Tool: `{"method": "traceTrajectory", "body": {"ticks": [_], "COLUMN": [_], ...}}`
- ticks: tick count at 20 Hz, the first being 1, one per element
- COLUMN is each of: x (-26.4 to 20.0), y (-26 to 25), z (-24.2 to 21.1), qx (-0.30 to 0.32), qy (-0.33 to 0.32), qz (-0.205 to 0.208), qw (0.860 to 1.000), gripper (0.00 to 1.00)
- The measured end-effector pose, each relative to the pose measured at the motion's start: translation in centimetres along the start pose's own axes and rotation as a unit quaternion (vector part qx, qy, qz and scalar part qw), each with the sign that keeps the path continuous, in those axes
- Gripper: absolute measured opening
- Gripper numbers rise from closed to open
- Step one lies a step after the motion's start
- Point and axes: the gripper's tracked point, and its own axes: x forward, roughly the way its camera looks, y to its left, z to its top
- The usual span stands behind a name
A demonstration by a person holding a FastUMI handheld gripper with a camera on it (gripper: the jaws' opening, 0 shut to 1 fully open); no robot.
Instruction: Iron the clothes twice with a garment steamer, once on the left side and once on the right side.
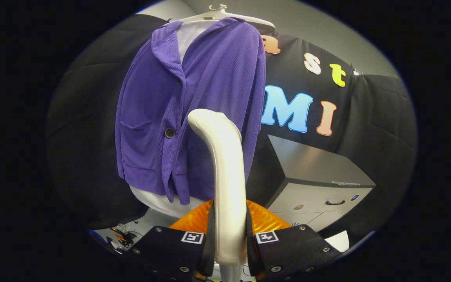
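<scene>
The garment steamer (225, 172) stands upright between the jaws, its smooth, glossy cream handle rising and curving over to a rounded head. The jaws of the gripper (230, 244) are closed narrow on that handle, one finger (210, 239) pressing each side. Behind the handle, low between the jaws, sits a translucent orange, ribbed part (266, 219) whose identity I cannot tell. Beyond the steamer head hangs a purple ribbed cardigan (206, 86), soft and draped, with a collar, a patch pocket and a dark round button (169, 132), over a white underlayer, on a pale hanger (225, 15). Beyond the jaws to the right stands a boxy grey cabinet (319, 188) with a dark drawer handle.
</scene>
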Motion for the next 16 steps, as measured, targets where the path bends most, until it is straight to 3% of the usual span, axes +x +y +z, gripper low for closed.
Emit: {"method": "traceTrajectory", "body": {"ticks": [16], "x": [1.6], "y": [3.0], "z": [-9.1], "qx": [-0.009], "qy": [0.086], "qz": [0.028], "qw": [0.996], "gripper": [0.33]}}
